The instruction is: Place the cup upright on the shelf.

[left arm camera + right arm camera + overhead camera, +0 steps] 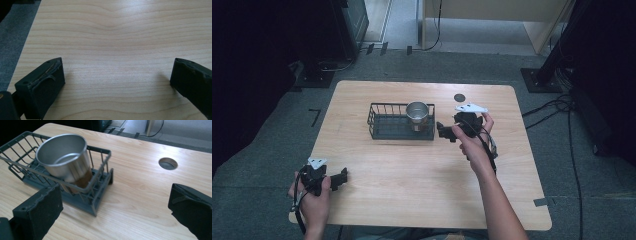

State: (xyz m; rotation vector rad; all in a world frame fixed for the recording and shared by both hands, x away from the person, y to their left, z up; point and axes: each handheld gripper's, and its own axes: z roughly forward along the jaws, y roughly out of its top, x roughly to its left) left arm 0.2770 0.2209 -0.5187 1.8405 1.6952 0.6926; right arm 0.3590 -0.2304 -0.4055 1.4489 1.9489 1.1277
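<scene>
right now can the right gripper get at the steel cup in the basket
Probably yes: the right gripper is open beside the wire basket, and the steel cup stands at that near end with its top uncovered.

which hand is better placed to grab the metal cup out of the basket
Right, probably. The right gripper hangs open beside the basket, near the cup. The left gripper sits open at the table's near corner, far away.

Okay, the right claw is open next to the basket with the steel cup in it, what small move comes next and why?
Probably ease the right claw forward toward the steel cup: its jaws stand open just outside the wire basket, holding nothing, and the cup sits upright at that near end.
</scene>
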